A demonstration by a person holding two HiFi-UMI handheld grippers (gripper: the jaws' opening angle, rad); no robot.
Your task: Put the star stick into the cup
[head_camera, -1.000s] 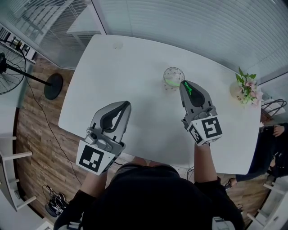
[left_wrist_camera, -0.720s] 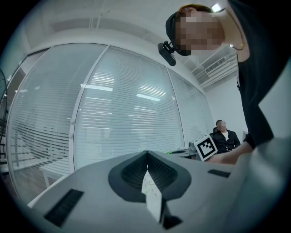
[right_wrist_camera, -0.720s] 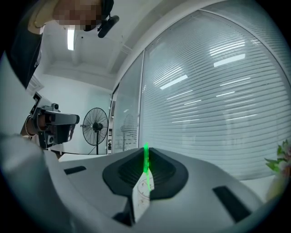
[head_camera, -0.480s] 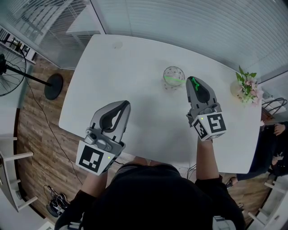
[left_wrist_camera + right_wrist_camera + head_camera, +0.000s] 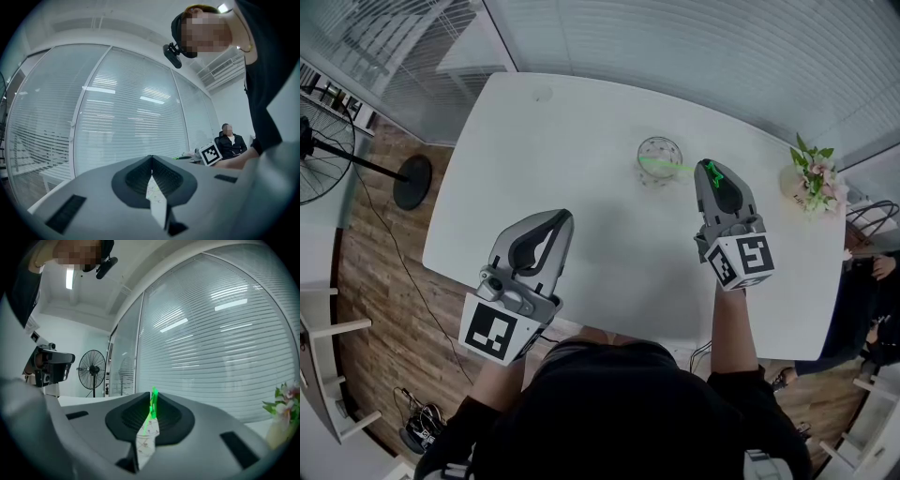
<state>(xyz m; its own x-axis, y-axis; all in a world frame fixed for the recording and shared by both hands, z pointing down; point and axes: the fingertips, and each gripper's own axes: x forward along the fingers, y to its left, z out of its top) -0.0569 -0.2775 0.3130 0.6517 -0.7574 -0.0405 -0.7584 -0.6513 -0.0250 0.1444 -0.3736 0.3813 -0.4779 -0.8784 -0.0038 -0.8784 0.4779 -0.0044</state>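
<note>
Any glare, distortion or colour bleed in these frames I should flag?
Head view: strong barrel distortion, table edges bow; lighting flat, shadows faint. Left gripper view: dark vignette corners, ceiling lights streak the blinds. Right gripper view: star stick glows oversaturated between the right gripper's opening fingers, green spill below.

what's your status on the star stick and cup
Left hand-held gripper shut, empty. Right hand-held gripper opening, star stick tip between jaws. Far end in cup. Nothing in the way.
</note>
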